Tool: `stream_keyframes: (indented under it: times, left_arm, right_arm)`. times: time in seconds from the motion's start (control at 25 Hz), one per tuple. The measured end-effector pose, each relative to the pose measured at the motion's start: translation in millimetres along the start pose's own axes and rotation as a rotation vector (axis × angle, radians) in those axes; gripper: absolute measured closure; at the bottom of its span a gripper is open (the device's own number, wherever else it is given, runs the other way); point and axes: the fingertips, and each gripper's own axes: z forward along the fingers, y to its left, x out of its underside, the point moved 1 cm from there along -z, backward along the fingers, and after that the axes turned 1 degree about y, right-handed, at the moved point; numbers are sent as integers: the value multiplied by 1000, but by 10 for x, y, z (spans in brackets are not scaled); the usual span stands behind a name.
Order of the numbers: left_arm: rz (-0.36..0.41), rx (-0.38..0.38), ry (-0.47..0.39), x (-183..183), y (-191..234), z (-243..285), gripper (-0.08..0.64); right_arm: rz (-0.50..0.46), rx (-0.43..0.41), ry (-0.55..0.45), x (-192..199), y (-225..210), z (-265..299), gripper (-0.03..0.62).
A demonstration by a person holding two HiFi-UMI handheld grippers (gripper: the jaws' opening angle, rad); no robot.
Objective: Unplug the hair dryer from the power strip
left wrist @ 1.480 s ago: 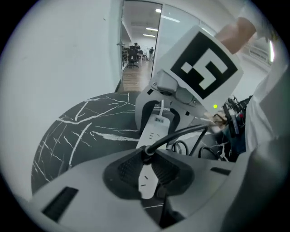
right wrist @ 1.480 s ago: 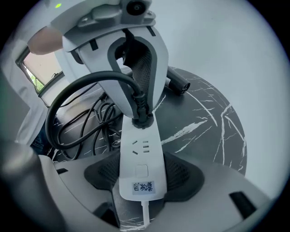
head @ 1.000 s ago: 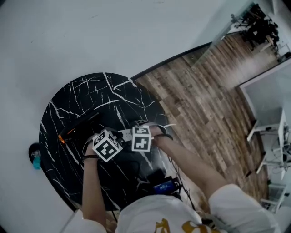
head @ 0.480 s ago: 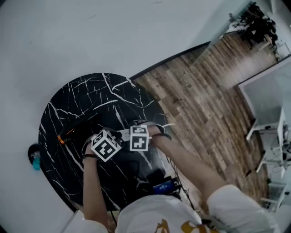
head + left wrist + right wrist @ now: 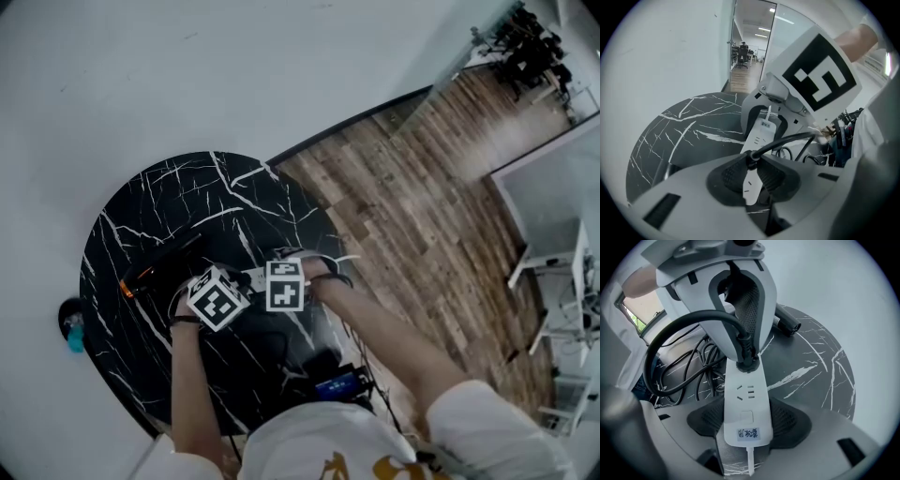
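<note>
A white power strip (image 5: 746, 401) lies on the black marble table (image 5: 187, 202). My right gripper (image 5: 747, 422) is shut on its near end, a pad on each long side. A black plug (image 5: 745, 359) sits in the strip's far socket, and its cord (image 5: 679, 326) arcs off to the left. My left gripper (image 5: 751, 169) is shut on that plug (image 5: 751, 159), pointing steeply down. The black hair dryer (image 5: 157, 265) with an orange spot lies on the table to the left of both grippers; its barrel (image 5: 786, 321) shows beyond the left gripper.
Loose black cable loops (image 5: 691, 364) lie on the table beside the strip. A blue-capped bottle (image 5: 73, 328) stands on the floor left of the table. Wooden flooring (image 5: 422, 216) runs to the right. A small device with a blue screen (image 5: 339, 382) hangs at the person's waist.
</note>
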Motion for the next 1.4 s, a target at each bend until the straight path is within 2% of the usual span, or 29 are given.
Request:
stream_keyframes:
  times: [0.16, 0.4, 0.64, 0.84, 1.08, 1.28, 1.4]
  left_arm:
    - [10, 36, -17, -91, 93, -62, 497]
    - [-16, -32, -5, 28, -35, -26, 497]
    - [-5, 25, -19, -65, 70, -60, 497]
    - [0, -43, -4, 36, -13, -26, 497]
    - [-13, 38, -26, -74, 92, -89, 495]
    - [8, -16, 19, 14, -29, -41, 497]
    - [-13, 4, 4, 10, 7, -21, 497]
  right_arm:
    - [8, 0, 40, -11, -1, 12, 322]
    - [1, 4, 30, 5, 5, 12, 322]
    - [22, 9, 24, -2, 10, 22, 322]
    - [10, 4, 27, -4, -2, 12, 322]
    - [26, 16, 22, -5, 5, 21, 322]
    - [25, 12, 8, -10, 5, 14, 322]
    - [39, 17, 15, -6, 3, 14, 322]
